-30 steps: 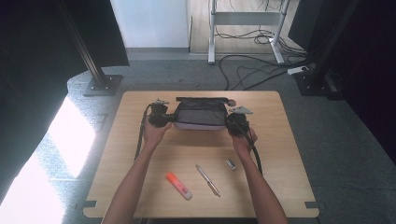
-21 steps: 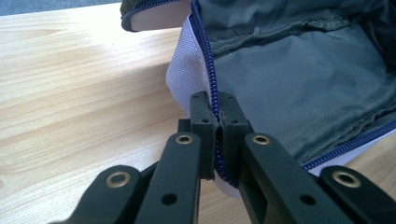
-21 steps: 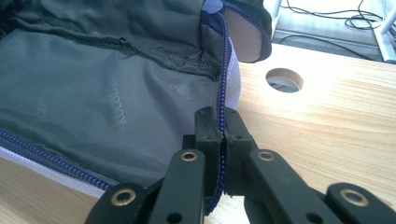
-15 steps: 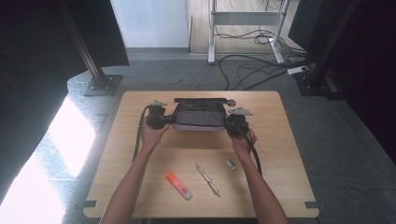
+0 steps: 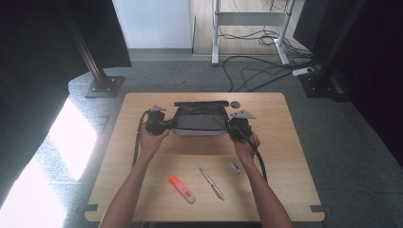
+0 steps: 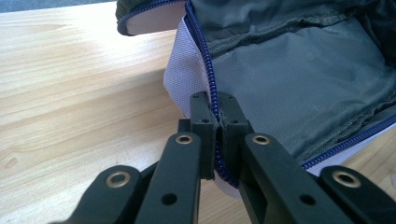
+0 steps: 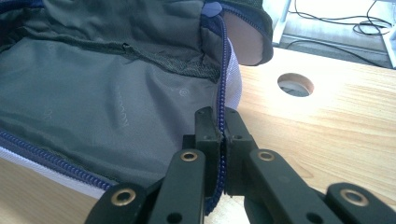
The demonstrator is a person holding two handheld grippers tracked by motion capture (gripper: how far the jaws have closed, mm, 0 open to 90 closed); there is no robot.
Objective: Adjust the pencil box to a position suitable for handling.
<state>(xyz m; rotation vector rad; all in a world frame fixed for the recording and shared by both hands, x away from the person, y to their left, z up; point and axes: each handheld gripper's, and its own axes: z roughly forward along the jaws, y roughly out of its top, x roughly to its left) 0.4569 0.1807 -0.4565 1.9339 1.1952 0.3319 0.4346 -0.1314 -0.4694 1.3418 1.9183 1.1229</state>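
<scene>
An open pencil case (image 5: 198,119), pale lilac outside with grey lining and a dark blue zipper, lies at the middle back of the wooden table (image 5: 142,190). My left gripper (image 5: 164,125) is at its left end, shut on the zipper edge (image 6: 212,93). My right gripper (image 5: 232,126) is at its right end, shut on the zipper edge (image 7: 221,126) there. The grey lining (image 6: 299,88) lies spread between the two grips, and the lining (image 7: 93,102) looks bare inside.
Nearer the table's front lie an orange highlighter (image 5: 182,189), a silver pen (image 5: 211,183) and a small dark-and-white item (image 5: 235,166). A round hole (image 7: 295,84) goes through the tabletop behind the case. Cables and stand feet are on the floor beyond.
</scene>
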